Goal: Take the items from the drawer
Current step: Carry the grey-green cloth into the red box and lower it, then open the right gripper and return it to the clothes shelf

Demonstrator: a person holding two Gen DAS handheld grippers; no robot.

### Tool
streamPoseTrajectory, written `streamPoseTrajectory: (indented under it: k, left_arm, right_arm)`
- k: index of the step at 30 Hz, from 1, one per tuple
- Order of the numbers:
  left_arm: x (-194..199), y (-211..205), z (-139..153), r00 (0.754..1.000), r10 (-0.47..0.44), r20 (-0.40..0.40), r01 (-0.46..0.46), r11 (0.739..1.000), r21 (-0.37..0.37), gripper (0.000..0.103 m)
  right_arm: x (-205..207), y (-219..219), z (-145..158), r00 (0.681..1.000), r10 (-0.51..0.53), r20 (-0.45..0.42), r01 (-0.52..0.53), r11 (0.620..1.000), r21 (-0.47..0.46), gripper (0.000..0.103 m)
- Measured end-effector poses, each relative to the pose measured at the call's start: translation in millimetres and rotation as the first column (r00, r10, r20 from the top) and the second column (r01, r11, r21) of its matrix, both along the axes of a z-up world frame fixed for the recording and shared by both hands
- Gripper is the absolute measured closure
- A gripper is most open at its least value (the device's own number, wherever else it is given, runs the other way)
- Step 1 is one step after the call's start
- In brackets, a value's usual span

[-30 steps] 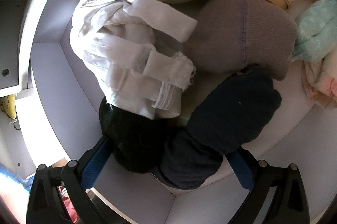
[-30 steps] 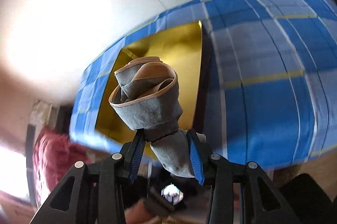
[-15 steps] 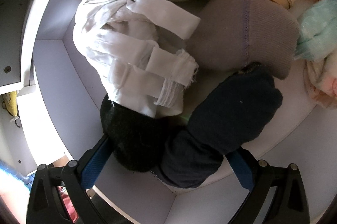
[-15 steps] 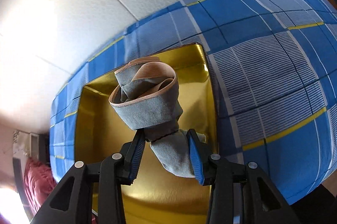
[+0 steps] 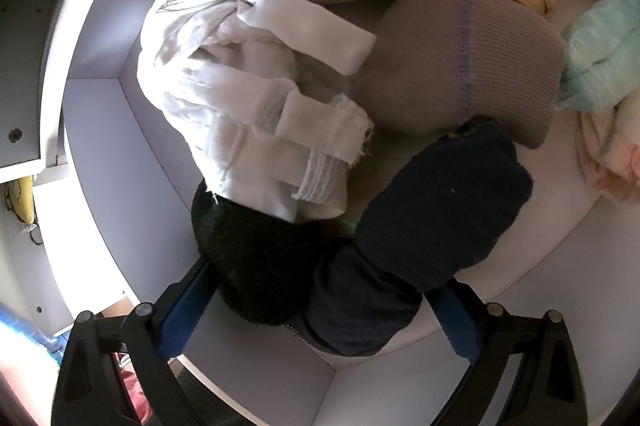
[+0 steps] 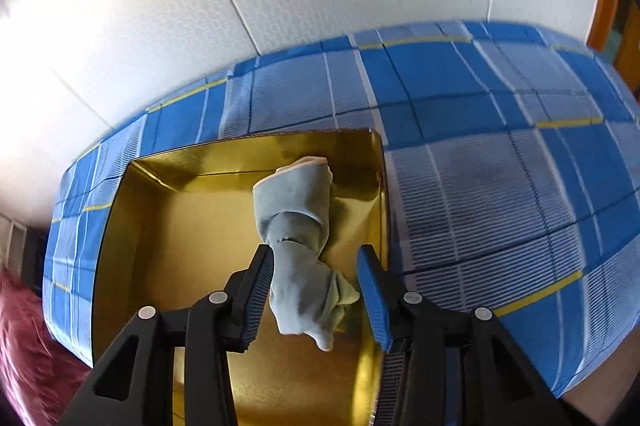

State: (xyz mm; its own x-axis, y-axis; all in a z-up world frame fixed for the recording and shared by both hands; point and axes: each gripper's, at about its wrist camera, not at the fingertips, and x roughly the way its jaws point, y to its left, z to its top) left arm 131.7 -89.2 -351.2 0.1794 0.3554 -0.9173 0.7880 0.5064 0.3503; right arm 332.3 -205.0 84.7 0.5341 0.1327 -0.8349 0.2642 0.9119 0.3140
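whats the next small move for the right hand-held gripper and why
Probably let the jaws finish opening, then lift away: the right hand-held gripper is opening, the grey-blue rolled cloth between its fingers already hangs inside the gold tray.

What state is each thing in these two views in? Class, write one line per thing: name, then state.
Drawer: open, bundles of cloth inside.
White cloth bundle: knotted, lying in the drawer.
Dark navy bundle: between the wide-open jaws of the left hand-held gripper, not squeezed.
Grey-blue knotted cloth: resting in the gold tray.
Right hand-held gripper: jaws opening, right pad clear of the cloth.
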Motion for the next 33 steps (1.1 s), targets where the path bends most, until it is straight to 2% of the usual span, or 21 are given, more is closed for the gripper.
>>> streamPoseTrajectory:
  k: [5,10,16,20,24,27,30,33]
  left_arm:
    - [-3,0,1,1.0,-0.018,0.004,0.018,1.0,0.003,0.007]
    - [-10,-1,5,0.999,-0.042,0.012,0.041,0.999,0.016,0.011]
    - [-17,-1,8,0.997,-0.073,0.023,0.072,0.997,0.024,0.018]
    - [-19,1,12,0.996,-0.083,0.031,0.082,0.996,0.022,0.024]
    - [-21,5,14,0.996,-0.088,0.03,0.088,0.996,0.007,0.027]
    - [-12,14,22,0.997,-0.073,0.028,0.074,0.997,-0.032,0.034]
    - [-5,22,30,0.999,-0.048,0.025,0.05,0.996,-0.078,0.04]
    - [-2,28,36,0.999,-0.04,0.023,0.042,0.994,-0.103,0.044]
  right_arm:
    - [-28,0,9,0.996,0.05,0.07,-0.047,0.998,-0.034,0.06]
    - [-76,6,16,0.977,0.129,0.17,-0.115,0.989,-0.092,0.06]
    - [-147,12,0,0.942,0.235,0.24,-0.21,0.97,-0.125,0.06]
    - [-189,17,-21,0.918,0.307,0.252,-0.277,0.95,-0.147,0.06]
    - [-216,23,-58,0.916,0.351,0.194,-0.332,0.935,-0.122,0.06]
    - [-228,29,-96,0.921,0.374,0.104,-0.364,0.925,-0.105,0.06]
    - [-232,40,-134,0.912,0.41,-0.007,-0.407,0.905,-0.12,0.06]
    - [-227,51,-168,0.885,0.44,-0.15,-0.457,0.883,-0.105,0.06]
